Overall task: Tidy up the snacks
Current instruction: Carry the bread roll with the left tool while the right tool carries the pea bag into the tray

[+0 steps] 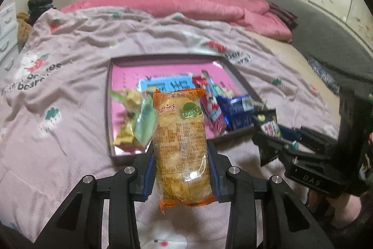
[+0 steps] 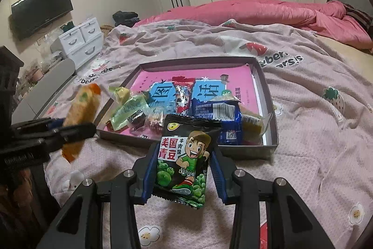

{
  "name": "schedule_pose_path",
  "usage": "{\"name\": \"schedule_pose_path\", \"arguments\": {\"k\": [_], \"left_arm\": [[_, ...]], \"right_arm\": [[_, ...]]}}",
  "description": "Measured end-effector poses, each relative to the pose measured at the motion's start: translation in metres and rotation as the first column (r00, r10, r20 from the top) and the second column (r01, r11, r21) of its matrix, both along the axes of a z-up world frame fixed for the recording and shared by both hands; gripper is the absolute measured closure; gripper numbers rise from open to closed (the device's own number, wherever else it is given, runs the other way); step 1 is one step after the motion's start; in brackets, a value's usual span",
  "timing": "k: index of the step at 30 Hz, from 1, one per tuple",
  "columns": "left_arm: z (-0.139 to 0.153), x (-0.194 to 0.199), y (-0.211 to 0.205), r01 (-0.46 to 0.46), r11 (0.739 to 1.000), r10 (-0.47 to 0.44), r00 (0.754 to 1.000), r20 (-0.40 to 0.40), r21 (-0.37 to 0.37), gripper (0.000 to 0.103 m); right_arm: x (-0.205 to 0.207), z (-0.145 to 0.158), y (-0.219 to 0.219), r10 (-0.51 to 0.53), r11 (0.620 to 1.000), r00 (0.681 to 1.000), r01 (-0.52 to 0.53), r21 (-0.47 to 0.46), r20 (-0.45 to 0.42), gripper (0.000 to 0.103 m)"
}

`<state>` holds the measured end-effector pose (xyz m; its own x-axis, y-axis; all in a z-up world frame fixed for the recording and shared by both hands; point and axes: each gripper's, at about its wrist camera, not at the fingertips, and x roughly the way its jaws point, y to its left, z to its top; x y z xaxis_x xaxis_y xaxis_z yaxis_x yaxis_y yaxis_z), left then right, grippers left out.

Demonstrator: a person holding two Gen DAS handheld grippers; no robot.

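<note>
My left gripper (image 1: 180, 151) is shut on an orange-wrapped rice cracker pack (image 1: 180, 144), held upright above the bed just in front of the grey tray (image 1: 108, 109). It also shows in the right wrist view (image 2: 81, 113). My right gripper (image 2: 183, 155) is shut on a black green-pea snack bag (image 2: 186, 155), held near the tray's front edge (image 2: 244, 151); the bag also shows in the left wrist view (image 1: 268, 130). The tray has a pink floor and holds several snacks: a blue pack (image 2: 219, 118), a red bar (image 2: 183, 95), green and yellow candies (image 2: 127, 104).
The tray lies on a pink strawberry-print blanket (image 2: 303, 120) on a bed. A pink quilt (image 2: 268, 11) is bunched at the far side. White drawers (image 2: 81, 41) and a wall TV (image 2: 42, 8) stand at the left. Wardrobes line the back wall.
</note>
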<state>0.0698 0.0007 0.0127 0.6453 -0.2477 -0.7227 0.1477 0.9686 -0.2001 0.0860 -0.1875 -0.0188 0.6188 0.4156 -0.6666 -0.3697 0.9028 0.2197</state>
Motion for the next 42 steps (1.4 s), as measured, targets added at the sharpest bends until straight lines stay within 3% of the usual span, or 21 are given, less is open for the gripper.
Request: {"name": "schedule_pose_path", "arguments": {"k": [4,15,42], "left_arm": [[0.010,0.001,0.009,-0.019,1.000,0.019,0.999,0.039,0.003,0.064],[0.010,0.019,0.023,-0.068,0.998,0.068,0.996,0.049,-0.006,0.064],[-0.029,0.067,0.011,-0.047,0.998,0.047,0.999,-0.012,0.032,0.064]], "right_arm": [[0.001,0.004,-0.002,-0.007,1.000,1.000,0.007,0.003,0.021,0.061],[0.014,0.008,0.001,-0.009,1.000,0.998,0.009,0.006,0.054,0.061],[0.060,0.007,0.016,0.043,0.998,0.995,-0.047,0.046,0.093,0.061]]}}
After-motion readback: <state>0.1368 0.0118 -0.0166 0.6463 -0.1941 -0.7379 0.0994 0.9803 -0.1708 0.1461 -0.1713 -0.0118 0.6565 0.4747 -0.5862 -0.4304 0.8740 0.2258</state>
